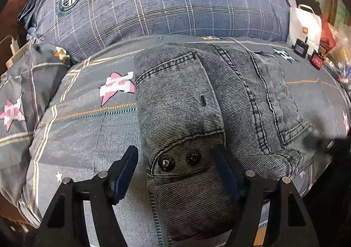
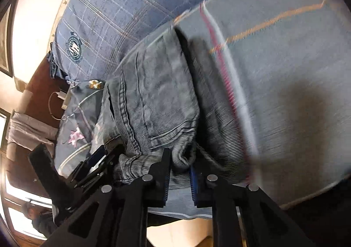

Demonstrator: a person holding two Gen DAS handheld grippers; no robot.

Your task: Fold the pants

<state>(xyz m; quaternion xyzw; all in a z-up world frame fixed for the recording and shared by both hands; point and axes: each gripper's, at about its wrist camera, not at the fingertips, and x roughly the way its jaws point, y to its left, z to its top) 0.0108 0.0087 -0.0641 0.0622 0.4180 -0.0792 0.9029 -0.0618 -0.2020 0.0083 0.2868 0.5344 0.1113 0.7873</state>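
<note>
Folded pants [image 1: 197, 115] between spread left gripper [image 1: 175, 172] fingers

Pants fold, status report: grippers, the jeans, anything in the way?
Left gripper open, straddling jeans waistband. Right gripper narrow gap, no clear grip on denim. Jeans folded on bedspread. Nothing blocking.

Faded grey-blue denim pants [image 1: 197, 102] lie folded into a thick, compact bundle on a grey patterned bedspread [image 1: 87, 128], the waistband end nearest in the left wrist view. Two dark metal buttons [image 1: 178, 159] sit side by side on the near flap, just below a curved stitched seam. A back pocket with dark double stitching faces up on the far left, and heavy seams run along the right side. In the right wrist view, a bunched, wrinkled fold of the denim [image 2: 153, 102] hangs at the near edge.
</note>
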